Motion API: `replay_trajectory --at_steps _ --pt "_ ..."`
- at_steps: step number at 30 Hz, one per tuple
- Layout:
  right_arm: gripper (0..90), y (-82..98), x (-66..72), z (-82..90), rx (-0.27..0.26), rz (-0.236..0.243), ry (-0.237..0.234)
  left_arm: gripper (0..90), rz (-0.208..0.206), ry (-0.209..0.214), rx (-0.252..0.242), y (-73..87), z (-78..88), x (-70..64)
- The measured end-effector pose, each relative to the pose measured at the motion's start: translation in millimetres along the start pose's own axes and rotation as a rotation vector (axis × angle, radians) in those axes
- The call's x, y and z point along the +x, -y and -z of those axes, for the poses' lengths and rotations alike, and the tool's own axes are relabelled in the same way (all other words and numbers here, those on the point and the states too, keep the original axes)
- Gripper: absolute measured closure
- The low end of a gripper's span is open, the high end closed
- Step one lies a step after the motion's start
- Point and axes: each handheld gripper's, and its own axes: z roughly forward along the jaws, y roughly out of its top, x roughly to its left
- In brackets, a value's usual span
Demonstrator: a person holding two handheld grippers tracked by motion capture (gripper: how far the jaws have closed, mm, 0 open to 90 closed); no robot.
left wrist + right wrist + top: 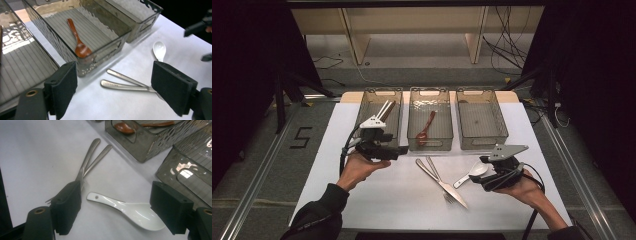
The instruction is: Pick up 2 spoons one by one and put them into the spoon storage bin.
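White spoon (pixel 130 211), between open right tongs (pixel 116 213)

Front of table: bare white table (pixel 377 200) between the hands, room to pass.
Middle: fork and knife (pixel 441 181) crossed, white spoon (pixel 472 172) just beside.
Back: three bins (pixel 430 125) in a row, narrow gaps between.
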Motion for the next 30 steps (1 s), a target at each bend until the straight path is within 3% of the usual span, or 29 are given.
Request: replay_trajectory --at_steps 2,7,10,17,24,28,30 --pt "26.2 -0.1 -2.4 -2.2 0.009 -0.002 -0.005 20.2 -0.017 -0.001 -0.005 5.1 3.4 -3.1" --pt "26.2 -0.3 -7.2 -6.6 0.026 0.002 -0.01 19.9 -0.015 0.013 -0.026 13.5 11.2 -8.4" --pt "26.1 -0.7 -9.2 -9.3 0.038 0.002 -0.019 19.6 -0.04 -0.006 -0.025 15.7 13.6 -10.2" --pt "26.1 -2.2 -12.5 -16.4 0.065 0.017 -0.032 18.3 -0.04 0.016 -0.051 23.4 19.1 -13.2" --pt "26.0 -8.5 -11.7 -22.6 0.097 0.064 -0.039 17.6 -0.029 0.014 -0.063 35.9 23.5 -14.4" --pt "26.0 -11.5 -11.5 -27.1 0.119 0.083 -0.046 17.6 -0.013 0.003 -0.079 45.8 27.4 -13.8" --pt "26.0 -12.2 -11.4 -29.7 0.13 0.085 -0.048 17.5 -0.03 -0.016 -0.066 49.2 27.9 -14.6"
